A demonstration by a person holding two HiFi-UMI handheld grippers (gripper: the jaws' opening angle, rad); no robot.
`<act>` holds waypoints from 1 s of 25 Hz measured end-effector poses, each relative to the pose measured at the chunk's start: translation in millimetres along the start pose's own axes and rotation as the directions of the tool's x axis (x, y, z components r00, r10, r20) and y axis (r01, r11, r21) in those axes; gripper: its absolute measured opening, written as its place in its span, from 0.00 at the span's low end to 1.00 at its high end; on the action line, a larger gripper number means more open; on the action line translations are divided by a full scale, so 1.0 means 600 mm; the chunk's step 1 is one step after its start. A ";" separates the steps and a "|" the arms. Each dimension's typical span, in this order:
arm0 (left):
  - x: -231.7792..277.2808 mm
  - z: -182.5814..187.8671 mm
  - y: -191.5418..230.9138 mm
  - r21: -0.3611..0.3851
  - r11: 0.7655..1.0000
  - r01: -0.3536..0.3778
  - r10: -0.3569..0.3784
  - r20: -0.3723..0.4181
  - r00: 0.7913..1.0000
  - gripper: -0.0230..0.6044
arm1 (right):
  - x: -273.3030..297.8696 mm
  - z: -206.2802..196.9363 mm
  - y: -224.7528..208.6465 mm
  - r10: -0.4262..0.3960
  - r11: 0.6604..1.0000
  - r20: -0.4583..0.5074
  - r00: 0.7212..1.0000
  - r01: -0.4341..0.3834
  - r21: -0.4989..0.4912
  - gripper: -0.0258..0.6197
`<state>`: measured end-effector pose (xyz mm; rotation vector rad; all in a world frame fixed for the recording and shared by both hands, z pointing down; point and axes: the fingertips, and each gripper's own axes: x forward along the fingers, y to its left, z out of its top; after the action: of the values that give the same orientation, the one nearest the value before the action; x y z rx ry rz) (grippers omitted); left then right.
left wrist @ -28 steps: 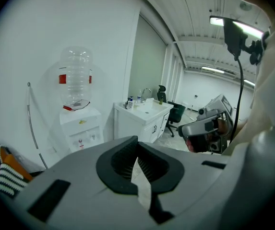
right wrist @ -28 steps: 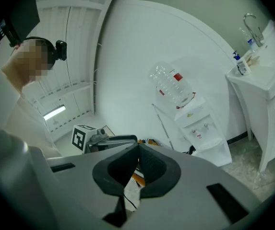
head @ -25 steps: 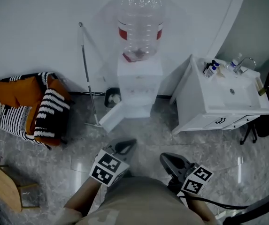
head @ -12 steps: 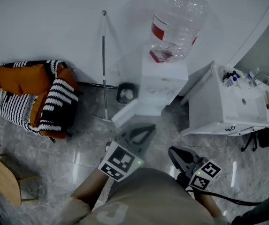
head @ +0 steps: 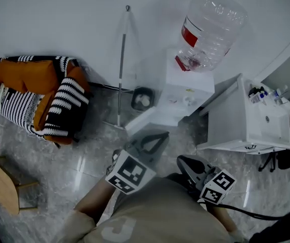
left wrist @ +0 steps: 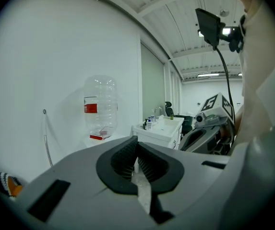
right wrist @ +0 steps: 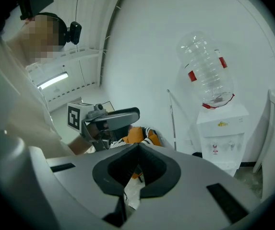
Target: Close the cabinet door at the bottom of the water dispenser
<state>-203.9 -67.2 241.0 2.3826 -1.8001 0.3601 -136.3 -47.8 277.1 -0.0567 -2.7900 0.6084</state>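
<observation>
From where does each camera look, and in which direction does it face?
Head view: on the person's head, facing steeply down at the water dispenser and its open cabinet door; shows the torso, left gripper, right gripper.
Left gripper view: on the left gripper, looking along its shut jaws toward the bottle; the right gripper shows at right.
Right gripper view: on the right gripper, looking along its shut jaws toward the water dispenser; the left gripper shows at left.
Shared: all three show the bottle.
</observation>
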 end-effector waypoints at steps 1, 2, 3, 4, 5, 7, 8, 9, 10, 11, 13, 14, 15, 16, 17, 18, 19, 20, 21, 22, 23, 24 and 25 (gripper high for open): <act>0.003 -0.005 0.001 -0.003 1.000 -0.001 0.001 -0.011 1.000 0.02 | 0.003 0.001 -0.002 0.008 1.000 0.000 1.000 -0.008 0.005 0.06; 0.006 -0.009 0.003 -0.005 1.000 -0.003 0.003 -0.021 1.000 0.02 | 0.006 0.003 -0.006 0.015 1.000 -0.001 1.000 -0.015 0.008 0.06; 0.010 -0.011 0.006 -0.004 1.000 -0.007 0.007 -0.029 1.000 0.02 | 0.008 0.004 -0.010 0.022 1.000 0.000 1.000 -0.022 0.012 0.06; 0.015 -0.011 0.008 -0.002 1.000 -0.012 0.011 -0.036 0.999 0.02 | 0.009 0.006 -0.017 0.027 0.999 0.003 1.000 -0.027 0.017 0.06; 0.021 -0.012 0.011 0.001 1.000 -0.017 0.017 -0.045 0.999 0.02 | 0.008 0.007 -0.025 0.031 0.999 0.007 0.999 -0.031 0.024 0.06; 0.038 -0.014 0.013 0.002 1.000 -0.029 0.029 -0.067 0.997 0.02 | 0.004 0.011 -0.044 0.036 0.998 0.016 0.999 -0.037 0.050 0.06; 0.048 -0.014 0.013 0.001 0.999 -0.035 0.035 -0.079 0.996 0.02 | 0.001 0.013 -0.053 0.041 0.997 0.022 0.999 -0.042 0.067 0.06; 0.059 -0.014 0.013 0.001 0.999 -0.040 0.040 -0.091 0.995 0.02 | -0.003 0.016 -0.063 0.048 0.995 0.028 0.998 -0.050 0.087 0.06; 0.071 -0.014 0.014 0.003 0.999 -0.044 0.044 -0.102 0.994 0.02 | -0.005 0.019 -0.073 0.056 0.993 0.034 0.998 -0.059 0.105 0.06; 0.083 -0.015 0.014 0.007 0.999 -0.048 0.048 -0.115 0.992 0.02 | -0.006 0.021 -0.083 0.063 0.990 0.038 0.997 -0.067 0.122 0.06; 0.103 -0.024 0.016 0.011 0.998 -0.057 0.058 -0.146 0.988 0.02 | -0.009 0.021 -0.101 0.074 0.987 0.039 0.997 -0.079 0.143 0.06; 0.111 -0.032 0.016 0.008 0.998 -0.061 0.061 -0.164 0.985 0.02 | -0.011 0.021 -0.108 0.080 0.986 0.036 0.996 -0.084 0.147 0.06; 0.119 -0.041 0.017 0.002 0.998 -0.064 0.064 -0.183 0.981 0.02 | -0.012 0.019 -0.113 0.088 0.984 0.032 0.996 -0.092 0.150 0.06; 0.125 -0.050 0.019 -0.004 0.998 -0.068 0.066 -0.200 0.977 0.02 | -0.013 0.016 -0.117 0.097 0.983 0.027 0.995 -0.100 0.156 0.06; 0.131 -0.059 0.021 -0.008 0.997 -0.073 0.070 -0.217 0.974 0.02 | -0.014 0.012 -0.121 0.104 0.980 0.021 0.994 -0.106 0.166 0.06; 0.136 -0.068 0.025 -0.010 0.997 -0.081 0.076 -0.234 0.969 0.02 | -0.014 0.006 -0.127 0.108 0.978 0.016 0.994 -0.109 0.177 0.06; 0.142 -0.077 0.030 -0.008 0.996 -0.090 0.085 -0.249 0.965 0.02 | -0.015 0.001 -0.133 0.110 0.975 0.011 0.994 -0.110 0.191 0.06; 0.146 -0.086 0.037 -0.003 0.995 -0.099 0.095 -0.265 0.960 0.02 | -0.015 -0.003 -0.139 0.110 0.973 0.006 0.994 -0.108 0.203 0.06; 0.150 -0.095 0.045 0.003 0.994 -0.110 0.107 -0.279 0.954 0.02 | -0.014 -0.007 -0.144 0.109 0.971 0.000 0.994 -0.106 0.215 0.06; 0.153 -0.105 0.053 0.008 0.993 -0.122 0.119 -0.293 0.949 0.02 | -0.013 -0.011 -0.149 0.109 0.968 -0.006 0.994 -0.105 0.226 0.06; 0.154 -0.116 0.061 0.009 0.991 -0.134 0.130 -0.307 0.943 0.02 | -0.011 -0.014 -0.152 0.112 0.966 -0.013 0.994 -0.106 0.235 0.06; 0.155 -0.128 0.070 0.005 0.989 -0.146 0.140 -0.321 0.937 0.02 | -0.007 -0.017 -0.154 0.117 0.964 -0.020 0.993 -0.109 0.242 0.06; 0.155 -0.139 0.079 0.000 0.987 -0.158 0.149 -0.334 0.931 0.02 | -0.004 -0.020 -0.156 0.124 0.962 -0.027 0.992 -0.113 0.247 0.06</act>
<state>-234.2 -146.2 344.5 2.0156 -1.8172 0.7053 -128.8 -128.6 325.8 -0.1843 -2.6621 0.9657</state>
